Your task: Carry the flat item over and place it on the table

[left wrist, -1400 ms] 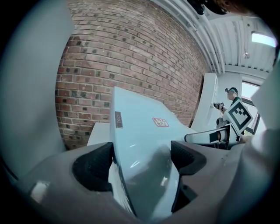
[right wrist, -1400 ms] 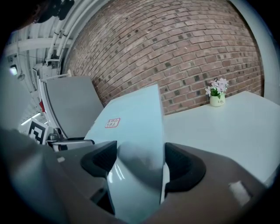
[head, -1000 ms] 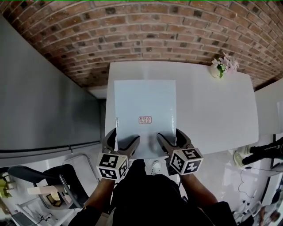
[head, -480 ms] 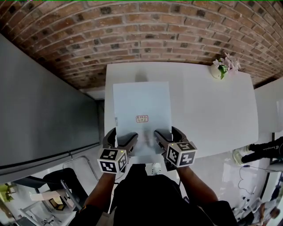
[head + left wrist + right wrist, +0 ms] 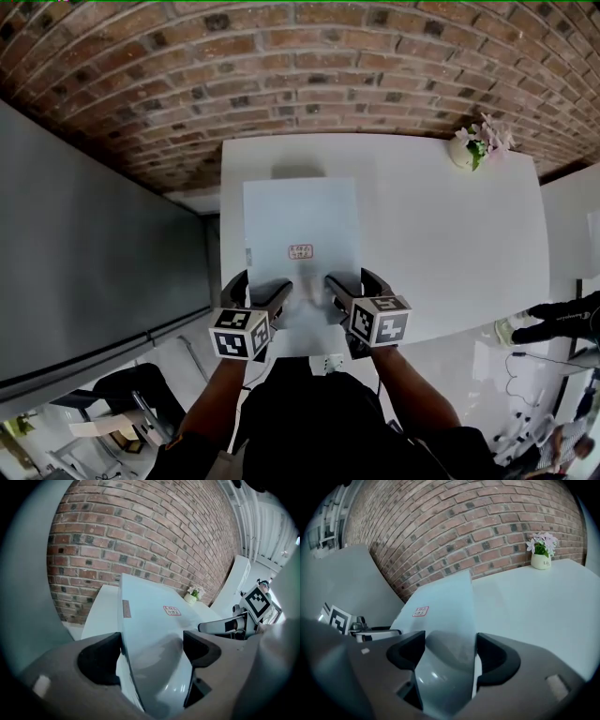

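Our left gripper [image 5: 255, 293] pinches the near edge of the flat item [image 5: 302, 234], a pale sheet held over the left of the white worktop [image 5: 450, 244], and our right gripper [image 5: 358, 287] pinches that same edge nearby. We judge it light, thin, smooth and apt to sag, so two holds along one edge suit it. The head view gives its whole outline; only the gripper views show it running between the jaws.

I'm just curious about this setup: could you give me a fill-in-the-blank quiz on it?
The left tongs and right tongs both grip the flat sheet, whose small label is ____.
The wall behind the table is ____.
The pot on the table holds ____.
Missing: red; brick; flowers.
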Demonstrator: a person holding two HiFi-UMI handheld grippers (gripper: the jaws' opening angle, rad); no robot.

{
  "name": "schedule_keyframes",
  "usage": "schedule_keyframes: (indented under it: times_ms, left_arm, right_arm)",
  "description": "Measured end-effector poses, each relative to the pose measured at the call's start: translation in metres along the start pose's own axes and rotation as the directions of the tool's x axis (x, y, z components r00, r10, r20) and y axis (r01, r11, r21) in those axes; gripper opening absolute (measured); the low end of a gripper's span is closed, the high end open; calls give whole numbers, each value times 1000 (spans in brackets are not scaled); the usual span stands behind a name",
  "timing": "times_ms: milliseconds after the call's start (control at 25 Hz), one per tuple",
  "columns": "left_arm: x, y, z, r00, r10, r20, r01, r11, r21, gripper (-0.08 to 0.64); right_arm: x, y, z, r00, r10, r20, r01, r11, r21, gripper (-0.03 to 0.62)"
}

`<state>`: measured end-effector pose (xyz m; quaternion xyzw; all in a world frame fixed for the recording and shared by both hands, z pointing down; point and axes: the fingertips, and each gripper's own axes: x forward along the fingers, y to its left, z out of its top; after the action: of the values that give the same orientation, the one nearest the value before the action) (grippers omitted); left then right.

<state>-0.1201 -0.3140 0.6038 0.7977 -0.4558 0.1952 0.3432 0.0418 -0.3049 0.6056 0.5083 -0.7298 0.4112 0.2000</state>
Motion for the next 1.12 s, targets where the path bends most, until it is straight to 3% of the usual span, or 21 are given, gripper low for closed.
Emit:
schedule_keyframes:
  times_ms: [680,1120]
  left_arm:
    - [35,21,-11,998,-10,-67,9,1000,-26,431]
    - [41,26,-22,997,-25,-77,20,998,-58,431]
  right_arm:
    - [36,-17,-9,997,-24,-80,29,997,69,351]
    - [41,-19,-12,993,-46,-105,50,998,36,354]
